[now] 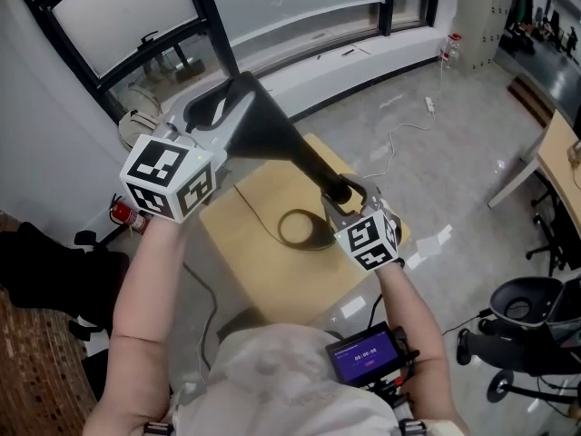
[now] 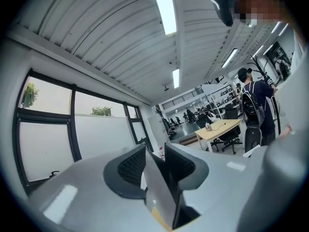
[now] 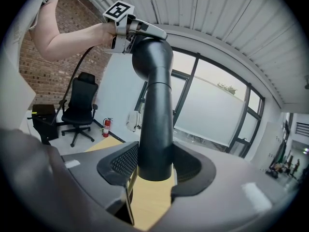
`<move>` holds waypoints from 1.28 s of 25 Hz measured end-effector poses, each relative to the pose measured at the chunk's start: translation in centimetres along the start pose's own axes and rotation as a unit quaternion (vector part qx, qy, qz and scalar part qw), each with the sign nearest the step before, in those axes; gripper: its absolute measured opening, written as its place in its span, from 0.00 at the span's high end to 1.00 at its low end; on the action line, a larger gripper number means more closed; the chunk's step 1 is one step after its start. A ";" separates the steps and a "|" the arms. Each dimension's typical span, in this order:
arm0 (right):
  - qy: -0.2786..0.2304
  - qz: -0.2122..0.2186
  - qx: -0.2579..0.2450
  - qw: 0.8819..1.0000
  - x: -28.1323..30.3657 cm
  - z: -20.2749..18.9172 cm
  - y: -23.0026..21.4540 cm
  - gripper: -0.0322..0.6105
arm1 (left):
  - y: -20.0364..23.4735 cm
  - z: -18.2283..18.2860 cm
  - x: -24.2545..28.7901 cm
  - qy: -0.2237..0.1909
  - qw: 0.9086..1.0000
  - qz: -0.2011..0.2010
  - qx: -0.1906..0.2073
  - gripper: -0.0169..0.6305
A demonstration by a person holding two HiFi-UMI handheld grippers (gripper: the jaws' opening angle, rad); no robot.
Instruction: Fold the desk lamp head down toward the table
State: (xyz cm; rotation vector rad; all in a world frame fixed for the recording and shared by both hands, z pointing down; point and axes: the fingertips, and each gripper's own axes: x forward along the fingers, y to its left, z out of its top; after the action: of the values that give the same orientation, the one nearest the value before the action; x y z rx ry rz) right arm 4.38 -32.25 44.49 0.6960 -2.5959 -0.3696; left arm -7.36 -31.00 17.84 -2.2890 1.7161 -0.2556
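The right gripper is sitting low near the body, forearm stretched forward, its jaws clamping the black lamp pole just above the ring base, which is resting on the small wooden table. That stiff pole is giving a firm anchor, likely keeping the light base from tipping. Farther up, the lamp head is standing raised above the table, thin, flat and probably smooth. The left gripper, lifted high on a raised forearm, is apparently pinching its edge, the best lever for folding.

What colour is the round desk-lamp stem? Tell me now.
Matte black; the round desk-lamp stem shows best in the right gripper view.
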 end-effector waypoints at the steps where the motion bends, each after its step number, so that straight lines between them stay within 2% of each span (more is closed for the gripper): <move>1: 0.001 0.000 -0.001 1.000 0.1 0.1 0.0 0.59 | 0.2 -0.1 0.0 -0.001 1.000 0.000 -0.004 0.78; 11: 0.038 0.000 -0.023 0.999 -0.4 -0.1 -0.3 0.59 | 1.5 -1.6 -0.7 -0.021 0.999 -0.009 -0.041 0.78; 20: 0.085 0.005 -0.059 0.995 -1.0 -0.4 -0.9 0.59 | 2.8 -3.8 -1.3 -0.044 0.994 -0.012 -0.096 0.77; 32: 0.135 -0.001 -0.096 0.986 -1.9 -0.4 -0.9 0.59 | 3.8 -6.9 -2.5 -0.040 0.989 -0.024 -0.139 0.76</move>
State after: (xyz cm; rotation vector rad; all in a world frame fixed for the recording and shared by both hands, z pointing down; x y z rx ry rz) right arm 6.43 -32.09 43.89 0.6330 -2.2699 -0.4825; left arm -13.57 -30.38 23.25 -2.4981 1.7531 0.0716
